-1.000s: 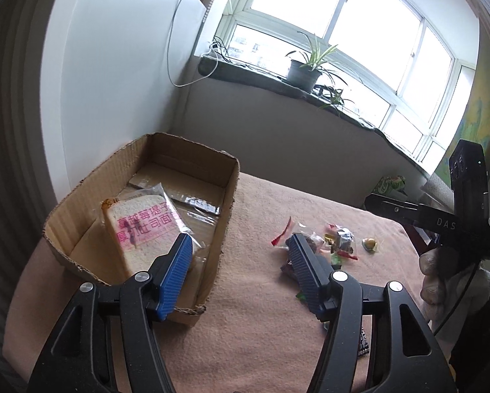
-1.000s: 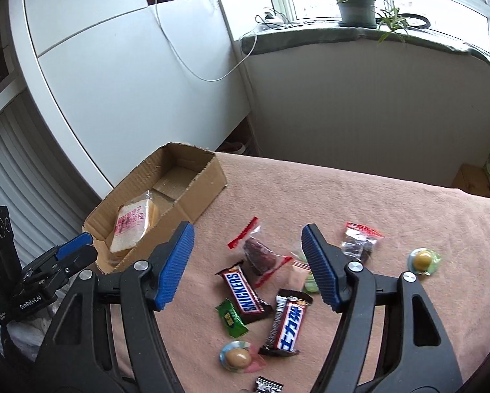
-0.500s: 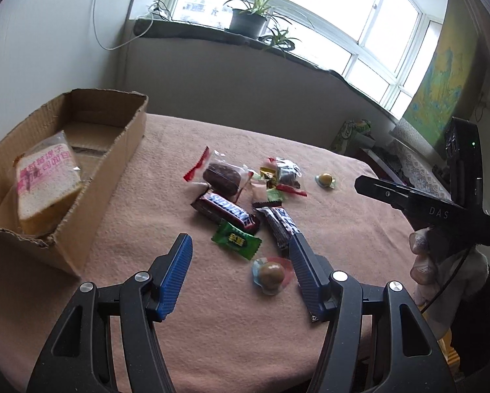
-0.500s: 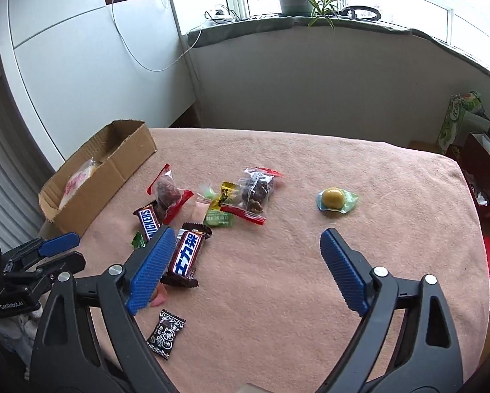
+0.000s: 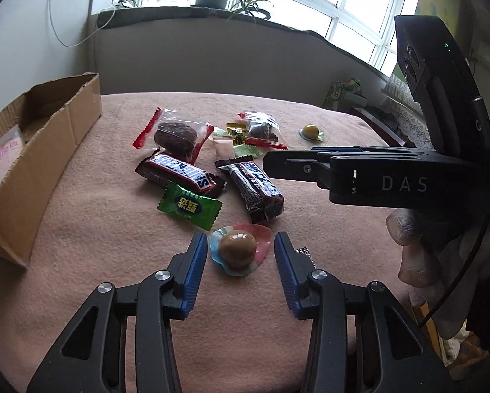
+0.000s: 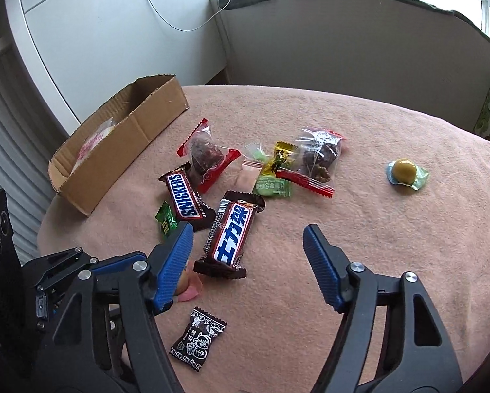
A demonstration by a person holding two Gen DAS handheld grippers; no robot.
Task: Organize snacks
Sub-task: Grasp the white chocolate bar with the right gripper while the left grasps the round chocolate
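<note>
The left gripper (image 5: 241, 255) was down over the near edge of the snack pile, w/ the round brown candy in its clear blister (image 5: 239, 249) lying right between the two blue pads. Jaws had just been closing in on it, but a sliver of cloth showed on each side, so not clamped yet; nothing held. The candy sat straight ahead of the fingers, no real long axis, so any squeeze line would do; its flat wrapper rim spread out toward both pads.

The right gripper (image 6: 247, 240) hung spread apart over the Chinese-label Snickers bar (image 6: 230, 237), jaws just narrowed some, empty. That bar's long axis ran roughly along the fingers' pointing line and lay nearer the left-hand pad than the other, so the pads would catch its sides.

The cardboard box (image 5: 66, 121) sat well off to the left of the pile on the pink cloth (image 5: 97, 229), the left hand's side; I'd guess the left one was nearer the drop-off.
</note>
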